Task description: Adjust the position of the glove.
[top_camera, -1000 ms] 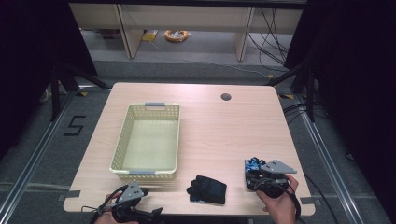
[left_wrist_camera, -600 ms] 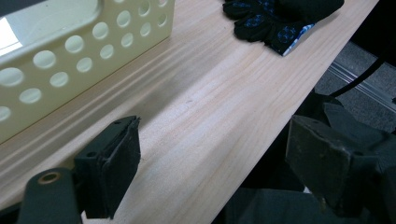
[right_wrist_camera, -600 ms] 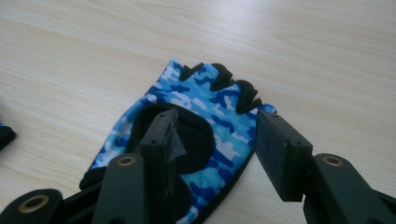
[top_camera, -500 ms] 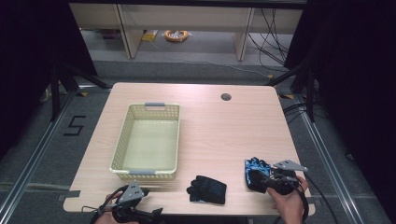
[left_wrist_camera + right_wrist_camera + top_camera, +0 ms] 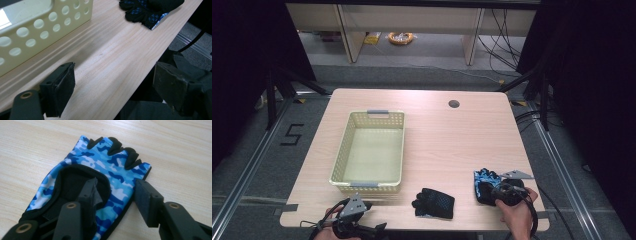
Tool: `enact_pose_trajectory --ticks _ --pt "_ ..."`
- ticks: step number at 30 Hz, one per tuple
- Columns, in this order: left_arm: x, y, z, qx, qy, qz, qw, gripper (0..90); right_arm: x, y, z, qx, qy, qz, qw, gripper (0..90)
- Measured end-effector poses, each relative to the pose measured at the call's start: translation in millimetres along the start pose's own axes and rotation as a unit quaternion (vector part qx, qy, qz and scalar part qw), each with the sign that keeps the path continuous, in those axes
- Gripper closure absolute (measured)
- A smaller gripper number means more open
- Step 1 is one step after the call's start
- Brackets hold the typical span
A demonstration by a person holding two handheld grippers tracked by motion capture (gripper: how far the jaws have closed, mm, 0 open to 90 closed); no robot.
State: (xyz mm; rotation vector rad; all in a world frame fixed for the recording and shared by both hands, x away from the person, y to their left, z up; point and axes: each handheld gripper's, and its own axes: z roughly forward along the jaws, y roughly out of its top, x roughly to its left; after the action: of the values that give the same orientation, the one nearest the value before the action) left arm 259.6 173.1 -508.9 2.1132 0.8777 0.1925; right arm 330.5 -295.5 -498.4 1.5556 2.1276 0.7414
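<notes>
At the counter's near left corner the left hand-held gripper is held with its jaws wide apart, nothing between them. A yellow basket stands just beyond. A black glove lies at the near edge. Near the right corner, the right hand-held gripper has just been closing, half open, astride the blue camouflage glove.

The right tongs have sunk onto the blue camouflage glove, jaws just been closing around its edge
</notes>
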Motion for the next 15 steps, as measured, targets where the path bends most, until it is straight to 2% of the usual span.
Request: enact_pose_trajectory --ticks 1,2,3,4,7,8,9,10,11,12,15 --pt "0.0 0.0 0.0 0.000 0.000 0.000 1.0000 17.1 0.0 0.7 0.9 0.002 0.004 -0.003 1.0000 56.8" --pt "0.1 -0.1 0.1 0.001 0.000 0.000 1.0000 17.1 0.5 0.7 0.6 0.002 0.005 0.004 1.0000 58.5" --pt "-0.9 -0.5 0.6 0.001 0.000 -0.009 1.0000 17.1 0.5 0.7 0.6 0.002 0.005 0.004 1.0000 58.5" --pt "0.4 -0.5 0.2 0.009 0.005 -0.002 0.9999 17.1 -3.4 1.2 1.4 0.002 0.014 -0.001 0.9999 63.7" --pt "0.7 0.1 0.1 0.005 0.003 0.007 1.0000 17.1 -6.4 1.7 3.1 -0.004 0.011 -0.001 0.9999 66.7" --pt "0.0 -0.3 0.8 0.006 0.004 -0.003 1.0000 17.1 -6.5 2.8 3.6 0.000 0.006 0.004 1.0000 68.4" --pt "0.6 -0.5 1.1 0.008 0.009 -0.001 0.9999 17.1 -10.0 4.4 5.9 -0.007 0.007 -0.019 0.9998 67.1" --pt "0.7 0.0 0.8 0.003 0.000 0.000 1.0000 17.1 -10.0 4.9 6.4 -0.006 0.000 -0.009 0.9999 62.0" --pt "0.7 0.0 0.8 0.003 0.000 0.000 1.0000 17.1 -10.0 4.9 6.4 -0.006 0.000 -0.009 0.9999 62.0" --pt "0.6 0.0 0.9 0.003 0.001 -0.001 1.0000 17.2 -9.5 5.2 6.1 0.000 -0.023 0.019 0.9996 48.9" --pt "0.0 0.0 0.9 0.000 0.003 0.001 1.0000 17.2 -9.7 5.2 5.5 0.010 -0.036 0.032 0.9988 48.7"
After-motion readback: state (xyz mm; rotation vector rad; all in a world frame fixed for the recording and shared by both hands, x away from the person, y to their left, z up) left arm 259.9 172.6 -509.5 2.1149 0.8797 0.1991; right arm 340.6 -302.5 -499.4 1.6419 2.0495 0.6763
